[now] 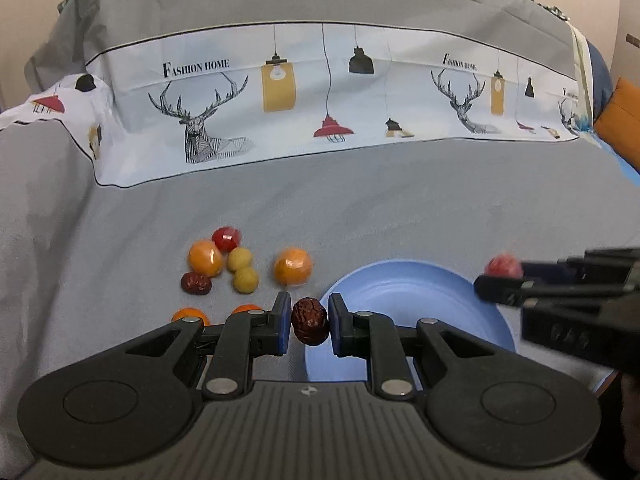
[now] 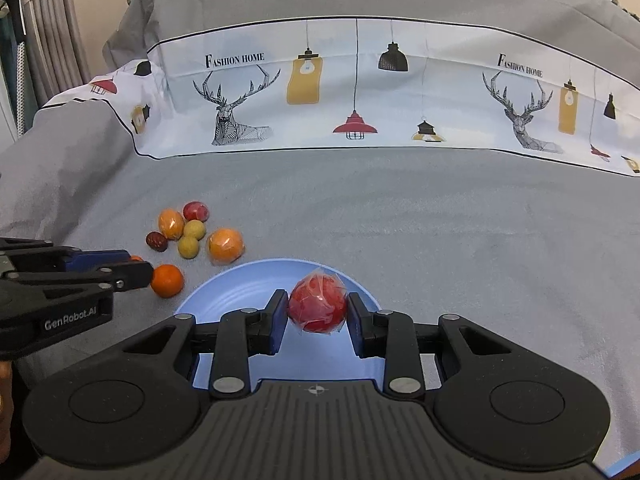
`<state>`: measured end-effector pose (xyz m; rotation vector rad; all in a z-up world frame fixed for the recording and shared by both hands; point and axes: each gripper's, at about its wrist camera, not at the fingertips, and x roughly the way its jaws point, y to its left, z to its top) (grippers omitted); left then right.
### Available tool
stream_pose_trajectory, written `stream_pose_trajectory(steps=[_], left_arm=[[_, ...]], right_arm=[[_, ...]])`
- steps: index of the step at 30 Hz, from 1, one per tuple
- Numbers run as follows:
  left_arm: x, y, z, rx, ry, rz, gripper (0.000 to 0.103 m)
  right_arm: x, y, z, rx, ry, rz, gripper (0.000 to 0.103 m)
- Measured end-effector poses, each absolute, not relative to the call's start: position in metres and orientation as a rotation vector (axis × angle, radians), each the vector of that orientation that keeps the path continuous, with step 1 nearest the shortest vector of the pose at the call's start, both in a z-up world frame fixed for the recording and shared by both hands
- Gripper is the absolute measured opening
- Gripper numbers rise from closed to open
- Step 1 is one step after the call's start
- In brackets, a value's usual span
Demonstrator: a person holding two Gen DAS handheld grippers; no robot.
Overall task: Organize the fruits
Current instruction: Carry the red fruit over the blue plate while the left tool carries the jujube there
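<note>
My left gripper [image 1: 310, 322] is shut on a dark red jujube [image 1: 310, 321], held at the left rim of the blue plate [image 1: 400, 292]. My right gripper [image 2: 318, 308] is shut on a wrapped red fruit [image 2: 318, 307], held over the blue plate [image 2: 224, 300]. The right gripper also shows in the left wrist view [image 1: 492, 280] with the red fruit [image 1: 503, 267]. The left gripper shows in the right wrist view [image 2: 136, 270]. Loose fruits lie left of the plate: oranges [image 1: 293, 266], yellow balls [image 1: 245, 279], a red ball [image 1: 226, 238], another jujube [image 1: 196, 283].
Everything sits on a grey bedspread [image 1: 400, 208]. A printed pillow band with deer and lamps [image 1: 328, 100] runs across the back. An orange cushion [image 1: 620, 116] is at the far right. An orange [image 2: 167, 280] lies near the left gripper's tip.
</note>
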<state>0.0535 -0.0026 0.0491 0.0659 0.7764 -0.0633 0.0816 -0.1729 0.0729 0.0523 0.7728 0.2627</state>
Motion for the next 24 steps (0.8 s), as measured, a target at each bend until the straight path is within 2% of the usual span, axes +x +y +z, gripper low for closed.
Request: stream_pose_trajectory(steps=[8, 24], left_arm=[[0.061, -0.012, 0.059, 0.034, 0.81, -0.08, 0.021], [0.068, -0.028, 0.039, 0.095, 0.87, -0.098, 0.021]], right_arm=[[0.083, -0.178, 0.07, 0.048, 0.794, 0.248, 0.033], [0.084, -0.18, 0.068, 0.068, 0.787, 0.257, 0.033]])
